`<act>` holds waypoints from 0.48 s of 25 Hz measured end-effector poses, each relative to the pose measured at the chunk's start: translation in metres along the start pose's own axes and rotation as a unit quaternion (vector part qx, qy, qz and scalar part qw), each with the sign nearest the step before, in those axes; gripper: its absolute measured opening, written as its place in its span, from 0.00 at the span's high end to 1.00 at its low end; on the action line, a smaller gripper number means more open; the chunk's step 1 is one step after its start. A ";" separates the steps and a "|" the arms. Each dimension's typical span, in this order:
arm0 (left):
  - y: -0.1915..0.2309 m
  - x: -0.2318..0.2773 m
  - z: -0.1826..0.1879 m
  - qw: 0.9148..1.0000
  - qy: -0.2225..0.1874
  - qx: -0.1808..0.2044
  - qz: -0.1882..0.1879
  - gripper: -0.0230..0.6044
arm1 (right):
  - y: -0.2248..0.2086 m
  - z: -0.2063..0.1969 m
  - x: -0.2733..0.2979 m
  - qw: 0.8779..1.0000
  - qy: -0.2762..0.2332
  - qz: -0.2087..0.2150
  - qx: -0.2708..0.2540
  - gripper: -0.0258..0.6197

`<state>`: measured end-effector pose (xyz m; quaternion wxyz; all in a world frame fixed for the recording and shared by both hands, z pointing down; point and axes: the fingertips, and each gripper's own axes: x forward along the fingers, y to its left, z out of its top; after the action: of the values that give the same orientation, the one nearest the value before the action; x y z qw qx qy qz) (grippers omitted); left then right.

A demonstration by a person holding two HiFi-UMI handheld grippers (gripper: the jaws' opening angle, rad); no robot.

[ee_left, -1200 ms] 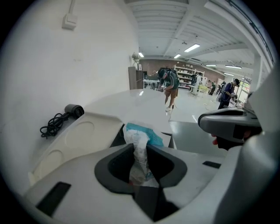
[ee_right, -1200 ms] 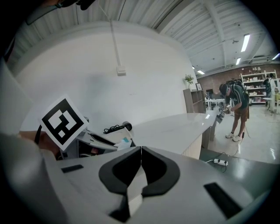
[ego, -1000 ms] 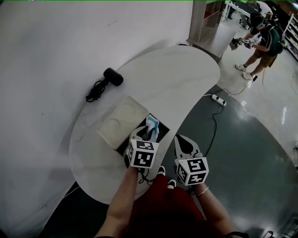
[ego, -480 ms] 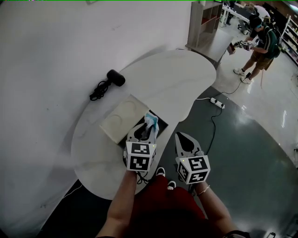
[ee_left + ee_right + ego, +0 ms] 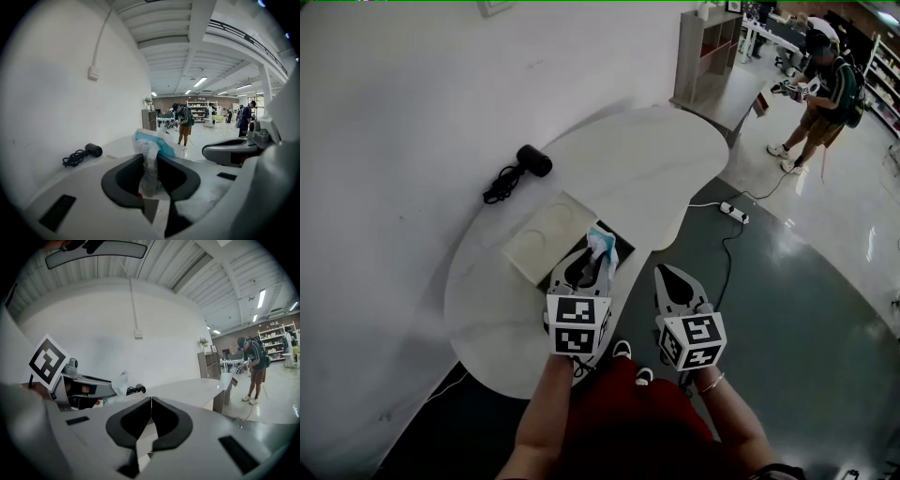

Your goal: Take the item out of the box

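1. At the table's [image 5: 656,159] left side, a black hair dryer [image 5: 530,160] is lying with its cord bunched beside it, well apart from the box.
2. Nearer the middle, the box [image 5: 546,236] is sitting open, its cream lid lying flat to the left of the dark tray.
3. Just over that dark tray, the left gripper [image 5: 594,265] is pinching the item [image 5: 601,243], a crinkled clear-plastic packet with a teal printed end, its jaws pressing on the packet's lower half.
4. Seen from the left gripper view, the item [image 5: 150,159] is standing almost upright between the pads; its long axis is running up out of the jaws, and the teal end is pointing upward and tipping to the right.
5. To the right, past the table's edge, the right gripper [image 5: 667,275] is hovering over the grey floor with its jaws pressed together on nothing.
6. Farther right, a white power strip [image 5: 731,212] is lying on the floor, and a person [image 5: 825,89] is standing in the background.
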<state>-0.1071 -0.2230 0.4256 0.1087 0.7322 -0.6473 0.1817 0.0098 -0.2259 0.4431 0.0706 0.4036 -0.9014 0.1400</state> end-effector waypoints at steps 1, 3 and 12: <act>0.000 -0.003 0.002 1.000 -0.005 -0.002 0.001 0.80 | 0.000 0.001 -0.002 1.000 -0.002 -0.001 0.001 0.94; -0.001 -0.010 0.007 1.000 -0.017 -0.004 0.003 0.80 | -0.001 0.004 -0.005 1.000 -0.007 -0.002 0.001 0.94; -0.004 -0.036 0.012 0.999 -0.051 -0.005 0.013 0.80 | -0.005 0.013 -0.016 1.000 -0.019 -0.011 -0.004 0.94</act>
<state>-0.1047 -0.1947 0.4004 0.0774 0.7317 -0.6621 0.1421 0.0238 -0.2214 0.4276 0.0567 0.4157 -0.8987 0.1279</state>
